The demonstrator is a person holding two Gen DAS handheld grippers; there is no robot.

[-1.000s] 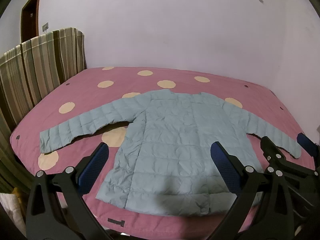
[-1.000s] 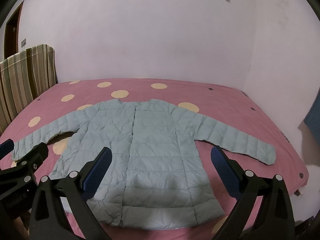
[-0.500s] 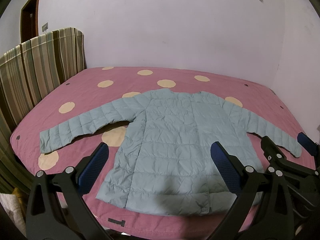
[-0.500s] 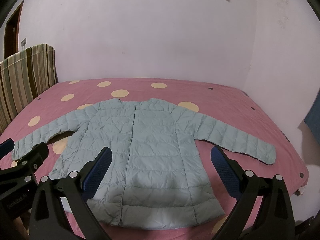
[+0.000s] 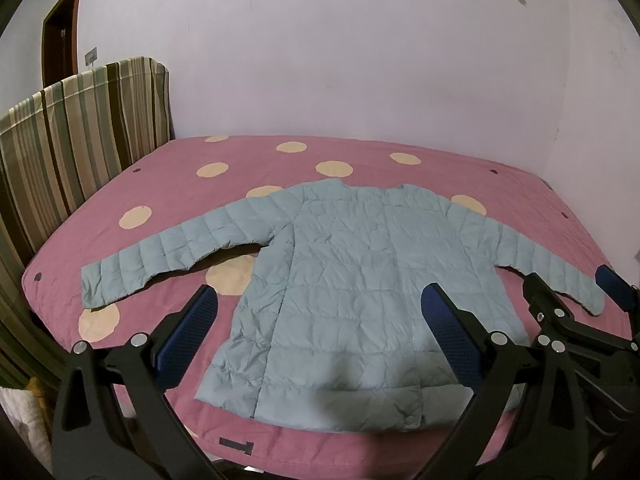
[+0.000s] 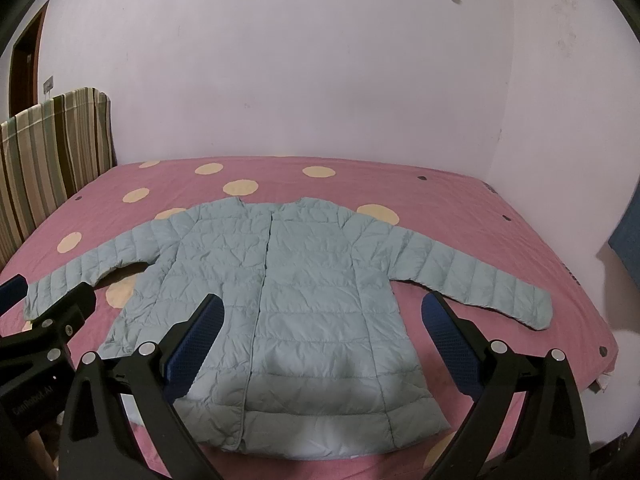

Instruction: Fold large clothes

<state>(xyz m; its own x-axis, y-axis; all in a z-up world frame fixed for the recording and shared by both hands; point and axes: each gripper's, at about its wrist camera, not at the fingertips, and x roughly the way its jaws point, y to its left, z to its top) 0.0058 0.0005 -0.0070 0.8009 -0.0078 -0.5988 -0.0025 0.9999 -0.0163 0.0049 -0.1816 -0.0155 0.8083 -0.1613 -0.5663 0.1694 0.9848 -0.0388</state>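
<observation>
I'm seeing dim, even indoor light; soft shadow pools on the quilted pale-blue puffer jacket hem toward six o'clock. Fisheye bends every edge, black vignette in corners, focus sharp.

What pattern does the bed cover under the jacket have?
The bed cover is pink with pale yellow dots, clearest in the right wrist view.

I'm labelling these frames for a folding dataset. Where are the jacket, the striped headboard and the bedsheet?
jacket (image 6: 304, 304): right wrist view, on the quilted front panel.
striped headboard (image 5: 80, 140): left wrist view, on its striped fabric face.
bedsheet (image 6: 460, 208): right wrist view, on bare pink cloth right of the jacket's shoulder.
</observation>
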